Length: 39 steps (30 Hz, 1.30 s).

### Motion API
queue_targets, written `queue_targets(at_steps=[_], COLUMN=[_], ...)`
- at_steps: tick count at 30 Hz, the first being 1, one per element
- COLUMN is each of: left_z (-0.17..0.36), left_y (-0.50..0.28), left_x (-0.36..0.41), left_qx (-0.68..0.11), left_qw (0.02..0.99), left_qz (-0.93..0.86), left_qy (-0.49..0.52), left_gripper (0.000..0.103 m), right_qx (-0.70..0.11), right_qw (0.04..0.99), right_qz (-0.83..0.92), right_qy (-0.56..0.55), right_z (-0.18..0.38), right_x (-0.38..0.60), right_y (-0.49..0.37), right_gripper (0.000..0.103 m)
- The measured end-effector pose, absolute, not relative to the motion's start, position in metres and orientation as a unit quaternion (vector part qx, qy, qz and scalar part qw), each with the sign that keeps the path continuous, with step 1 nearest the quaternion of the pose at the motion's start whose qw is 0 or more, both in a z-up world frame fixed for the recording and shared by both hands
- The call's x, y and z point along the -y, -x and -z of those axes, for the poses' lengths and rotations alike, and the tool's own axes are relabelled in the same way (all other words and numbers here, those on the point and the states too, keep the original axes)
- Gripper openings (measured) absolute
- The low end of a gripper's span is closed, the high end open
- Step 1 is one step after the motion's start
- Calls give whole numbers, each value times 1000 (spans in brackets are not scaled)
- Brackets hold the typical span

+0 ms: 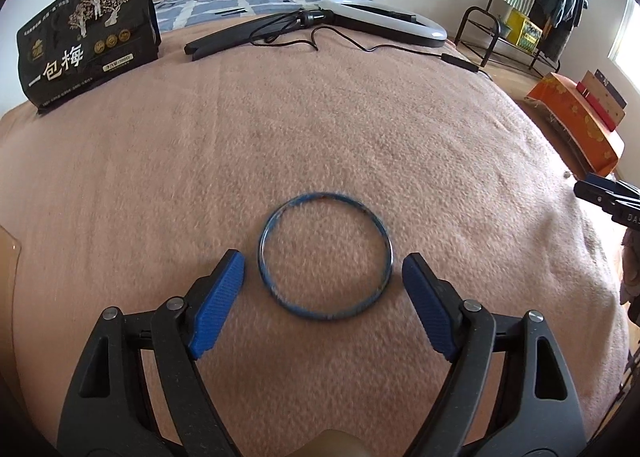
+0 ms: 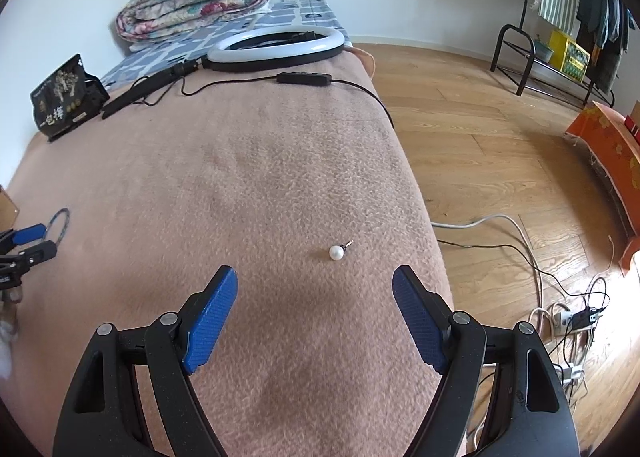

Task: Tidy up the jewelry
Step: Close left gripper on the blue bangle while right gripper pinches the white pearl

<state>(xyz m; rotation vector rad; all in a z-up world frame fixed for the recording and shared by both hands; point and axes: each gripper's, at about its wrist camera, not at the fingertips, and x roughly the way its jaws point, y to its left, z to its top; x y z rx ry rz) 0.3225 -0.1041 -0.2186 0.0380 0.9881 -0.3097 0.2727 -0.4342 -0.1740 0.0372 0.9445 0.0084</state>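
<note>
Now the left gripper (image 1: 323, 267) hangs spread wide around the blue bangle (image 1: 325, 256) flat on the blanket (image 1: 320, 137), lined up to pinch; the right gripper (image 2: 315, 282), also spread, faces the pearl earring (image 2: 337, 252).

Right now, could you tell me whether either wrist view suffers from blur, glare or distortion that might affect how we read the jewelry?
Left wrist view: the blue bangle looks smeared by motion blur, while the gripper fingers stay sharp. Right wrist view: the pearl earring is crisp, with no glare. Both views: fisheye bends the pink blanket and darkens the corners.
</note>
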Motion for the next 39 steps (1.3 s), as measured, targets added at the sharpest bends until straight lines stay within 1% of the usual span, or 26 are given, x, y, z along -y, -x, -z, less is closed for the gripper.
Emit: queue_targets(at_steps=[3, 6, 8, 10, 14, 15, 16, 20, 24, 28, 30, 33, 36, 37, 39], left_z=[221, 223, 224, 224, 224, 224, 224, 225, 225, 226, 226, 226, 224, 223, 222], left_y=[-327, -332, -334, -335, -336, -336, -336, -336, -336, -336, -336, -335, -333, -332, -331], left_x=[106, 105, 104, 103, 104, 104, 104, 105, 106, 106, 107, 106, 103, 101, 99], left_qx=[-470, -470, -469, -468, -468, -468, -468, -469, -469, -470, -470, -470, -470, -470, -472], left_qw=[871, 872, 872, 872, 872, 872, 872, 872, 872, 871, 871, 871, 870, 870, 869], left_qz=[140, 138, 138, 139, 140, 140, 140, 139, 141, 142, 143, 144, 146, 146, 149], left_qy=[-22, -16, -13, -13, -13, -14, -14, -17, -19, -20, -20, -21, -19, -19, -22], left_gripper=[85, 88, 88, 88, 88, 88, 88, 88, 88, 88, 88, 86, 78, 74, 74], right_qx=[-455, -455, -455, -458, -464, -465, -465, -466, -469, -470, -472, -472, -470, -469, -466], right_qw=[890, 890, 890, 889, 886, 885, 885, 884, 883, 882, 881, 881, 882, 882, 884], right_qz=[-7, -6, -6, -8, -1, 1, 1, 4, 6, 11, 11, 11, 11, 10, 7], right_qy=[-14, -14, -16, -21, -21, -22, -26, -31, -28, -28, -29, -37, -42, -44, -45], right_z=[176, 177, 178, 179, 183, 184, 185, 185, 186, 186, 186, 185, 182, 180, 177], right_x=[434, 435, 437, 439, 441, 441, 443, 445, 445, 445, 445, 446, 446, 445, 443], right_y=[-277, -280, -283, -286, -290, -291, -291, -294, -295, -294, -293, -292, -290, -289, -286], right_gripper=[80, 79, 75, 65, 53, 46, 43, 36, 26, 12, 9, 9, 9, 9, 9])
